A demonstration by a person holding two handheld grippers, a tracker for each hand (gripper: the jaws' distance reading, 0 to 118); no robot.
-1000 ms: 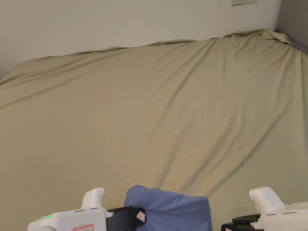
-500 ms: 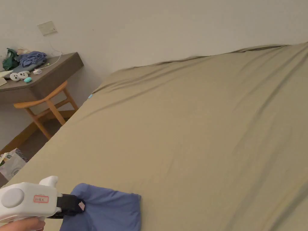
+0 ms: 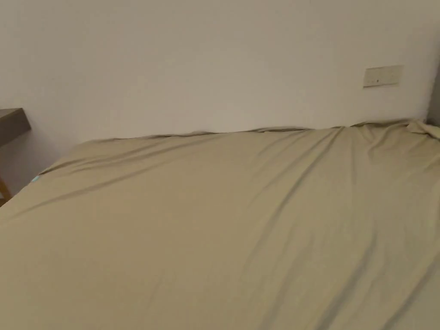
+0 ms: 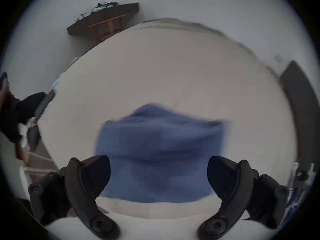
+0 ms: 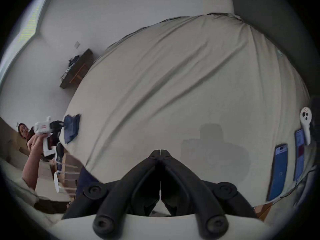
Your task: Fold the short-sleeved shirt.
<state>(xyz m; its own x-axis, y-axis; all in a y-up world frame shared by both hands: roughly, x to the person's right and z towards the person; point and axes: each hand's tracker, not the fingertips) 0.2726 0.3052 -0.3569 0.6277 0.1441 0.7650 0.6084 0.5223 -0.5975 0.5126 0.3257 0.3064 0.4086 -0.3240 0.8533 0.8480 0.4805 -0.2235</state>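
Observation:
The folded blue shirt (image 4: 159, 150) lies on the beige bed sheet (image 3: 223, 232), blurred in the left gripper view. My left gripper (image 4: 159, 174) is open, its jaws wide apart at the shirt's near edge and not touching it. In the right gripper view the same shirt (image 5: 71, 128) sits at the bed's left edge, with the left gripper (image 5: 57, 125) held by a hand right beside it. My right gripper (image 5: 160, 154) is shut on nothing, hovering above the sheet far from the shirt.
A dark desk (image 4: 103, 16) with a wooden chair (image 4: 109, 27) stands by the wall left of the bed. Two phones (image 5: 278, 171) and a white handle-shaped device (image 5: 306, 126) lie along the bed's right edge. The wrinkled sheet spreads wide between them.
The head camera swung left, then back to the right and upward, so its picture has shifted to the far part of the bed and the wall.

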